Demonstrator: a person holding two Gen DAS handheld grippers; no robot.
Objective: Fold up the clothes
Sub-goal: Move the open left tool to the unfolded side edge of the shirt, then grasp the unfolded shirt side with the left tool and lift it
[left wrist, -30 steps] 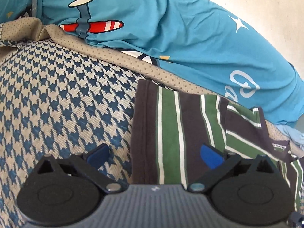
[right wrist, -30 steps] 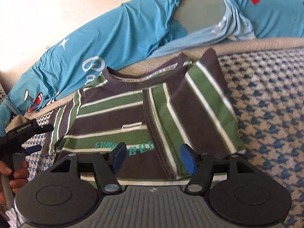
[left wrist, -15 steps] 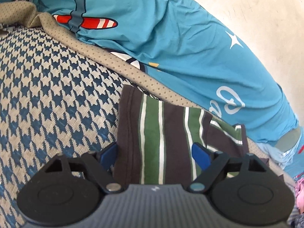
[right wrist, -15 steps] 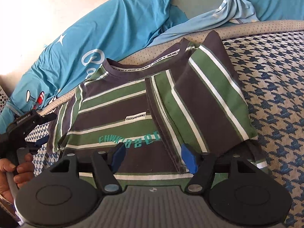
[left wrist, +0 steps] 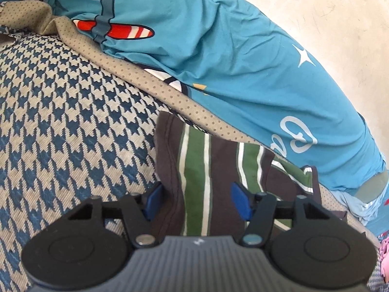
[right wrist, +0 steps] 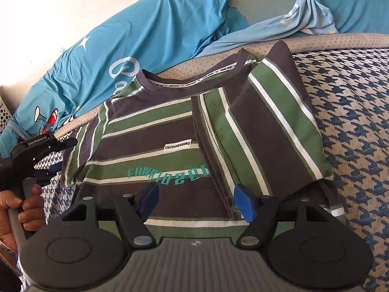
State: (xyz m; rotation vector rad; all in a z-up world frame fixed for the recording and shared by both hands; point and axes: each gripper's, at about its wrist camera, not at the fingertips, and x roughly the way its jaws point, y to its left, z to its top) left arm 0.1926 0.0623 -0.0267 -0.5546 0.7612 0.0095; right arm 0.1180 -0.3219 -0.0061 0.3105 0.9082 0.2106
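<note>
A brown, green and white striped T-shirt (right wrist: 150,143) lies flat on the houndstooth cover, its collar at the far side. Its right part (right wrist: 274,131) is folded over the middle. My right gripper (right wrist: 197,200) hovers open over the hem with nothing between its blue pads. In the left wrist view the shirt's sleeve (left wrist: 194,160) lies between the fingers of my left gripper (left wrist: 197,202), which is open, its pads on either side of the cloth. From the right wrist view the left gripper (right wrist: 60,155) sits at the shirt's left sleeve, held by a hand (right wrist: 26,204).
A blue quilt with plane and star prints (left wrist: 243,60) is heaped along the far side against a pale wall (right wrist: 60,12). A dotted beige sheet edge (left wrist: 150,77) runs under it. The blue-and-beige houndstooth cover (right wrist: 352,121) stretches to the right of the shirt.
My left gripper has moved in over the sleeve and its fingers have narrowed around it. The right gripper has come lower and closer to the hem.
</note>
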